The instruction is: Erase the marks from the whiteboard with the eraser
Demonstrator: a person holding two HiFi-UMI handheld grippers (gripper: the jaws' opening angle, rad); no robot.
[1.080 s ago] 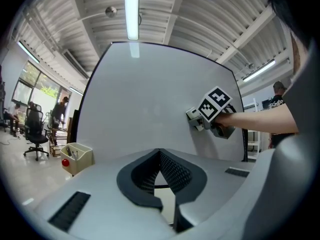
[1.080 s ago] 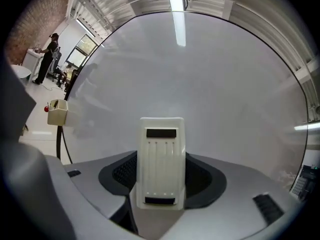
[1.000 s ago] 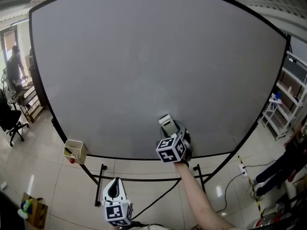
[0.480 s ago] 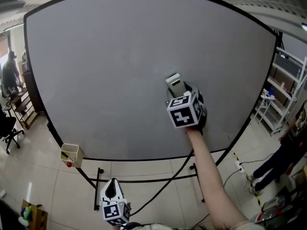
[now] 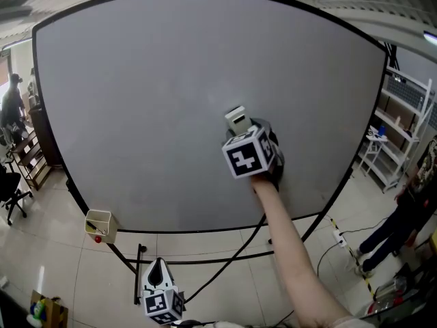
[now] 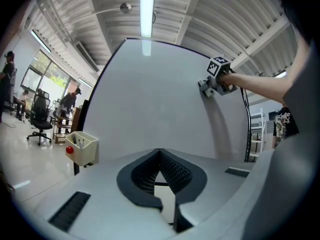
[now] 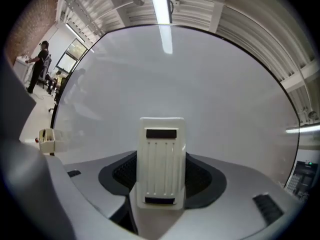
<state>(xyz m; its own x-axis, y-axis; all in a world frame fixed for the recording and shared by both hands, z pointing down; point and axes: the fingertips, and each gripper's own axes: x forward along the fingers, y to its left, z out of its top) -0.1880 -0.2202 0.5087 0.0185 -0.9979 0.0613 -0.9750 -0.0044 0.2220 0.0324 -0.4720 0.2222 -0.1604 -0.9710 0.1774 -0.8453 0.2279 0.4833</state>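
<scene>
Holding white ribbed plastic eraser (image 7: 160,164) on big pale whiteboard (image 5: 157,94): right gripper (image 5: 240,130) clamped on it; left gripper (image 6: 161,173) closed, empty.

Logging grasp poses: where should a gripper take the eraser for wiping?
Its two long side edges, near end, approached endwise, as the right gripper holds the eraser now: narrow width fits the jaws, far end left free for the whiteboard.
</scene>
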